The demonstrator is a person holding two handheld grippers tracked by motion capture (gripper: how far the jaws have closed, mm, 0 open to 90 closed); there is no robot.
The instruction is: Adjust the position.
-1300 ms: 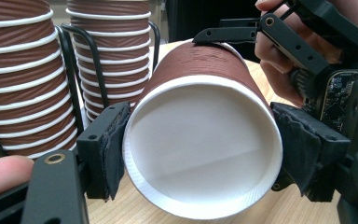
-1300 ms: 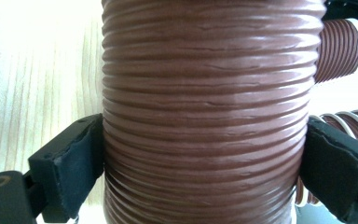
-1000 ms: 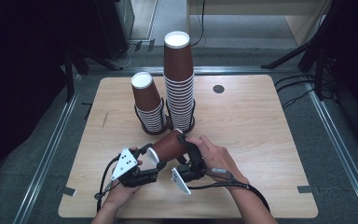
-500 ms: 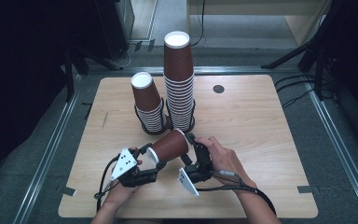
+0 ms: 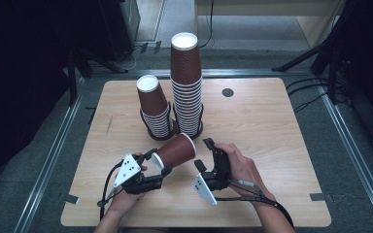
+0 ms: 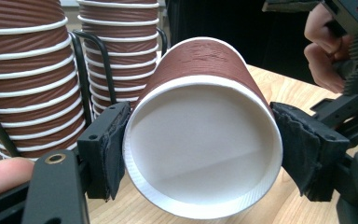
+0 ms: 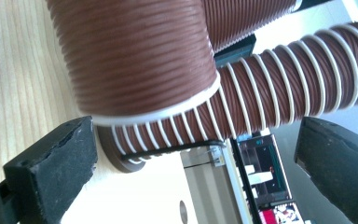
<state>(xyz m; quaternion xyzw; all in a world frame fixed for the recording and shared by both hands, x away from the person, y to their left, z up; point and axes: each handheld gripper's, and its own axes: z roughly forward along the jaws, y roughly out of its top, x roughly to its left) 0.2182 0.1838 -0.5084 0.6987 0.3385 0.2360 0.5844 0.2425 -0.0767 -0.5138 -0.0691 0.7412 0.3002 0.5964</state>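
While it lies on its side above the near part of the surface, the held cup is gripped at its base end, and the details run as follows.

Held cup: a brown ribbed paper cup point(image 5: 175, 151) with a white rim, tipped sideways, its mouth pointing toward the stacks and its base toward the person; in the left gripper view point(image 6: 205, 126) the white underside faces the camera.

Left gripper: the left gripper point(image 5: 154, 162) clamps the cup, one padded jaw pressed on each side of the base end; the person's left hand point(image 5: 124, 196) holds it from below.

Right gripper: the right gripper point(image 5: 205, 154) sits just beside the cup's mouth, jaws spread apart with nothing between them; the right hand point(image 5: 240, 167) wraps its body.

Short stack: a short stack of cups point(image 5: 154, 108), upside down, stands in a black wire holder behind the held cup.

Tall stack: a tall stack of cups point(image 5: 187, 87) stands touching the short one on its right.

Surface: a light wooden surface point(image 5: 272, 126) carries both stacks; a small dark disc point(image 5: 228, 92) lies near its far edge, well apart from the cups.
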